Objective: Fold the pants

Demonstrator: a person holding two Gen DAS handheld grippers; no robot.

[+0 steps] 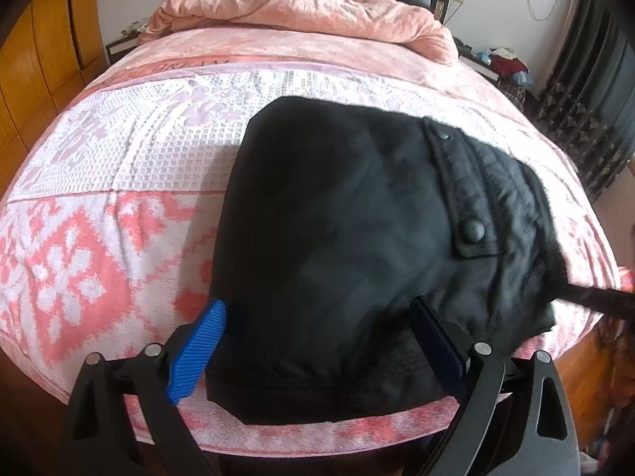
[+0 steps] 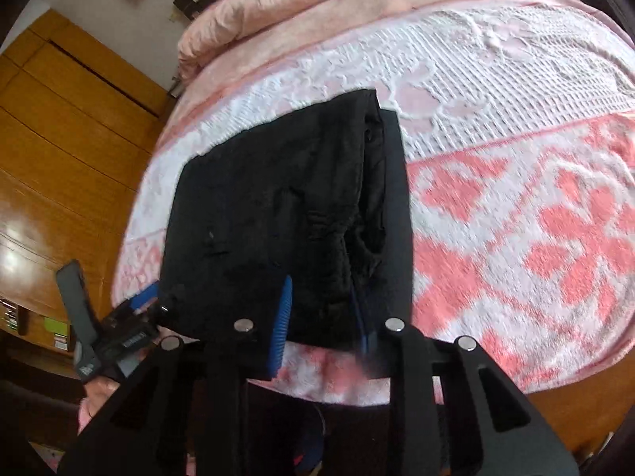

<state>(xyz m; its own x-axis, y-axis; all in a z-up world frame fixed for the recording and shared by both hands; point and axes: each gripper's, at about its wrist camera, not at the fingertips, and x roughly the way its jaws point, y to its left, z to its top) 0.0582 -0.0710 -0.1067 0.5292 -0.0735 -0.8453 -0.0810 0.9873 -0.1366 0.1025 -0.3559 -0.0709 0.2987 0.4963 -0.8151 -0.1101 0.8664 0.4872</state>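
From the left wrist camera, the folded black fabric pants point(image 1: 341, 214) lie on the near part of the bed, a buttoned pocket flap uppermost at their right. The left gripper point(image 1: 317, 341) stands wide open with its blue ribbed fingers point(image 1: 196, 351) straddling the near edge of the bundle, the left one beside the cloth and the right one at or on it; nothing is pinched between them. The pants rest on a pink-and-white patterned woven bedspread point(image 1: 99, 206). Farther back a crumpled pink quilt point(image 1: 301, 4) is heaped against a dark headboard; orange wooden cabinet doors point(image 1: 27, 63) fill the left and dark patterned curtains point(image 1: 587, 91) hang at the right.

From the right wrist camera, the same pants show as a thick stack of layers. The right gripper point(image 2: 323, 317) is at its near edge, jaws narrow around the folded layers; whether the pads press the cloth cannot be told. The left gripper shows at lower left, touching the bundle's near corner.
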